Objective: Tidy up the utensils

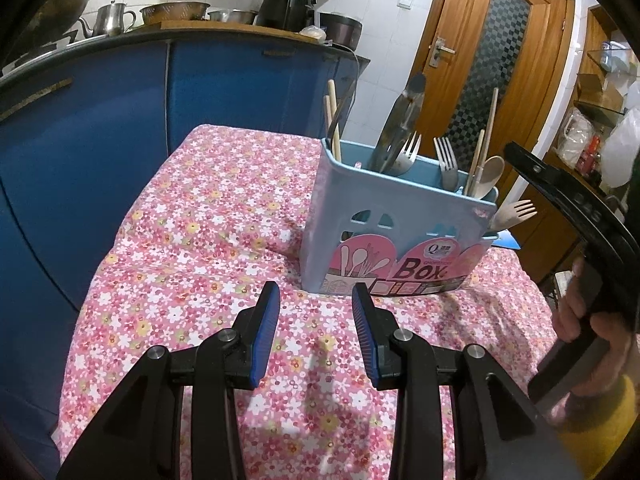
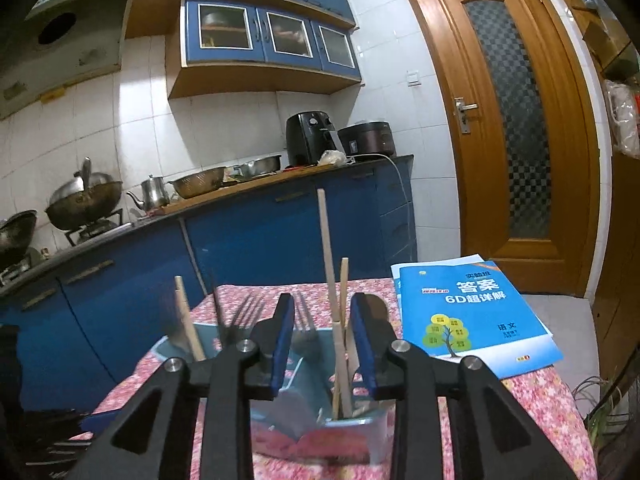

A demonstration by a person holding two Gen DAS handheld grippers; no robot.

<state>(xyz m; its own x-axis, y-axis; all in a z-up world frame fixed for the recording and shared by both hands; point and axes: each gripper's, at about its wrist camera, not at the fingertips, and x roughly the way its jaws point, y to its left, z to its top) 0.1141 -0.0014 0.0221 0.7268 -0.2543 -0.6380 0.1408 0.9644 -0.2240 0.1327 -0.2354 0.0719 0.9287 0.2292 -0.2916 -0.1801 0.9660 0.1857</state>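
A blue utensil box (image 1: 396, 216) is seen standing upright on a counter covered with a pink flowered cloth (image 1: 208, 208). Forks (image 1: 446, 156), a pale spoon (image 1: 490, 174), wooden chopsticks (image 1: 334, 120) and a metal utensil (image 1: 396, 128) are held in it, handles down, apparently so they can be sorted by compartment. One pale fork (image 1: 514, 212) is seen poking out at the box's right corner.

The left gripper (image 1: 316, 336) is held low over the cloth, just short of the box, its jaws moderately apart and empty. The right gripper (image 2: 324, 344) is poised above the box, jaws apart around nothing, with chopsticks (image 2: 336, 300) standing between them.

Bare cloth is left to the box's left; a blue booklet (image 2: 472, 308) lies near the counter's far right edge.
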